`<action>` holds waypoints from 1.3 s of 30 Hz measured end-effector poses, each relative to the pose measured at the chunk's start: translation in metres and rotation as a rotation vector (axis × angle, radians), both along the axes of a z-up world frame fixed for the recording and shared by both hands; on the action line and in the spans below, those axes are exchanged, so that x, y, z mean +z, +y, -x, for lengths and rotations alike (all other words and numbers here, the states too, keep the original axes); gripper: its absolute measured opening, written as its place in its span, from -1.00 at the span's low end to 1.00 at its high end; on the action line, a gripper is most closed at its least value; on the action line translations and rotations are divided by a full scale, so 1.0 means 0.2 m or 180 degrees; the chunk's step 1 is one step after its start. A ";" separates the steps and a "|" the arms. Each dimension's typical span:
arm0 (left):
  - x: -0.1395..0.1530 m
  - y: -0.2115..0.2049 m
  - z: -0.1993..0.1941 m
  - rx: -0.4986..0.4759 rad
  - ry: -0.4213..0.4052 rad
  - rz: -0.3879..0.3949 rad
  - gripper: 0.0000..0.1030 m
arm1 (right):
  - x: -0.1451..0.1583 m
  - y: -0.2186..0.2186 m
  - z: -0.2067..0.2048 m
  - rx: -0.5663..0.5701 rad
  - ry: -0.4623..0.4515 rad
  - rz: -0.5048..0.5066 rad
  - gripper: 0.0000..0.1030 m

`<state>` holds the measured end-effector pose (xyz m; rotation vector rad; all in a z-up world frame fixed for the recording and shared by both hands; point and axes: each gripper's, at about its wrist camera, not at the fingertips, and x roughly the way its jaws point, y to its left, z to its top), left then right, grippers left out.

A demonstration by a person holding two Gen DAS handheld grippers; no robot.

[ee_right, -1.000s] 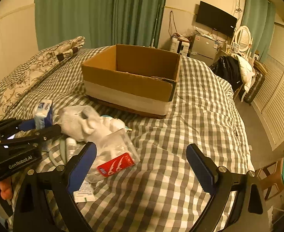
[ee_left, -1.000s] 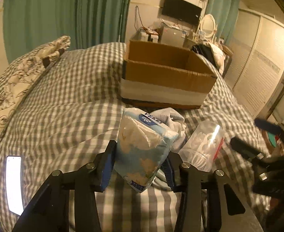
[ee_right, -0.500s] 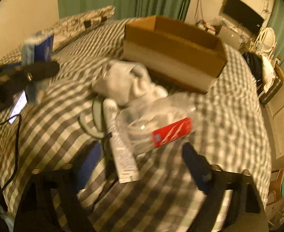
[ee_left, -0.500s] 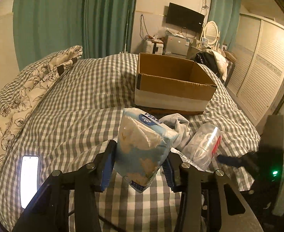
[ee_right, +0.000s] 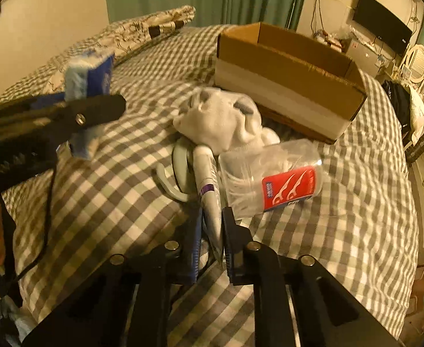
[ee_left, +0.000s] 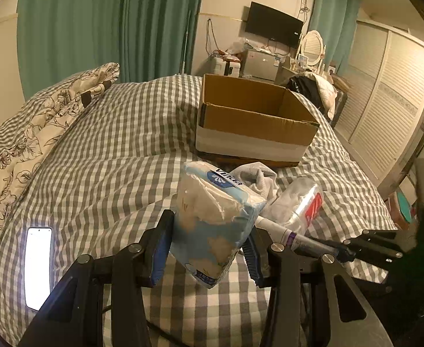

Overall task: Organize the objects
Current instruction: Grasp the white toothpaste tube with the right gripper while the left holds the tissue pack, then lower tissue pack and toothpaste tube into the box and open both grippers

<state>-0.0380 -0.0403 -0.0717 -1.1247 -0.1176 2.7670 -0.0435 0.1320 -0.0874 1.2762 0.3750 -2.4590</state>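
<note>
Blue tissue pack (ee_left: 214, 222) is sitting clamped in the left tool (ee_left: 207, 250). Right tool (ee_right: 210, 238) is gripping a white tube (ee_right: 209, 185) left of the floss-pick jar (ee_right: 272, 179).

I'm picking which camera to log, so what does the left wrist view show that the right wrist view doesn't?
Only the left wrist view shows the lit phone on the bedspread, and the left tongs clamping the tissue pack head-on.

Only the right wrist view shows the grey hook-shaped object and the right tongs closed around the tube.

Both show the cardboard box, white socks, floss-pick container and checked bedspread.
</note>
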 end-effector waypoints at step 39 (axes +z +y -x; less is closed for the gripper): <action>0.53 0.27 0.46 -0.0190 0.0550 -0.0033 -0.11 | 0.80 0.37 0.29 -0.0360 0.1339 0.0351 -0.78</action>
